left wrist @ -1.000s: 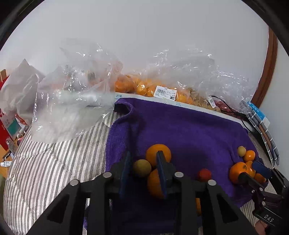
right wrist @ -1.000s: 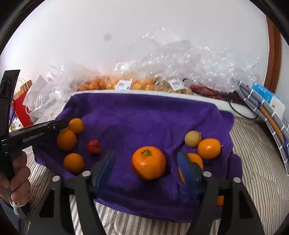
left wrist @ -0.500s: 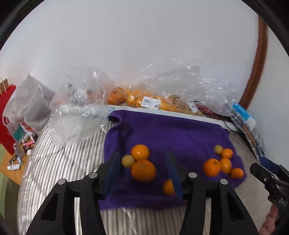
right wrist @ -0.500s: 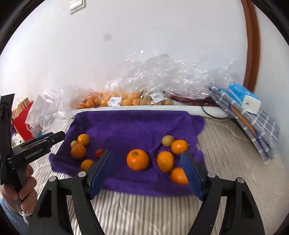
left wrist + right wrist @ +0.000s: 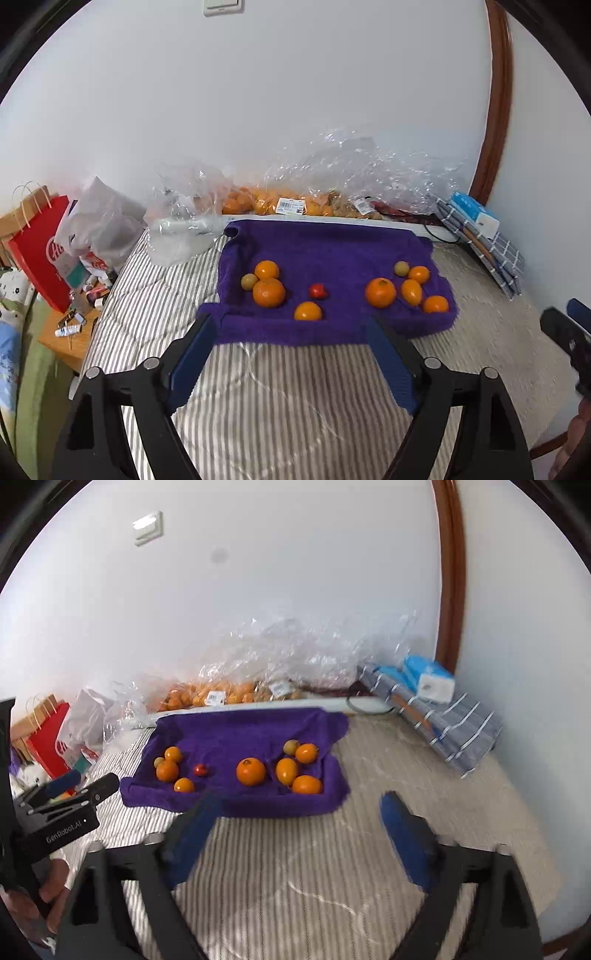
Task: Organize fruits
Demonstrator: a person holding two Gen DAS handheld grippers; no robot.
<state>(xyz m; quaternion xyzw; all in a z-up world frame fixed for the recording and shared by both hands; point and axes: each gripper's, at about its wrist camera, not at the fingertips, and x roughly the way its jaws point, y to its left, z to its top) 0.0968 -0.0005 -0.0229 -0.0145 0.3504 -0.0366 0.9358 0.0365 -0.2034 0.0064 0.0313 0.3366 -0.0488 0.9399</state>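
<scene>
Fruits lie scattered on a purple towel (image 5: 332, 251) spread over a striped bed (image 5: 155, 314). Nearest, the left gripper (image 5: 291, 336) hangs above the bedding short of the towel's front edge, its blue pads spread wide with nothing between them. The right gripper (image 5: 299, 808) hovers likewise, fingers wide apart and empty, though blurred.

On the towel, seen from the left wrist, a small orange (image 5: 308, 311) sits closest at 12 o'clock, with a red fruit (image 5: 318, 291) just beyond it. Toward 11 o'clock a big orange (image 5: 269, 292) touches a yellowish fruit (image 5: 249, 281) and a smaller orange (image 5: 267, 270) behind it. Toward 1 o'clock a second big orange (image 5: 381, 292) stands beside an oval orange fruit (image 5: 411, 291); another orange (image 5: 435, 304) lies near the towel's right edge, and farther back an orange (image 5: 419, 274) touches a pale fruit (image 5: 401, 268).

Beyond the towel, clear plastic bags (image 5: 369, 177) holding more oranges rest against the white wall (image 5: 295, 110). At 10 o'clock a red paper bag (image 5: 37, 251) stands off the bed. At 2 o'clock a checked cloth (image 5: 491, 254) carries a blue packet (image 5: 474, 214).
</scene>
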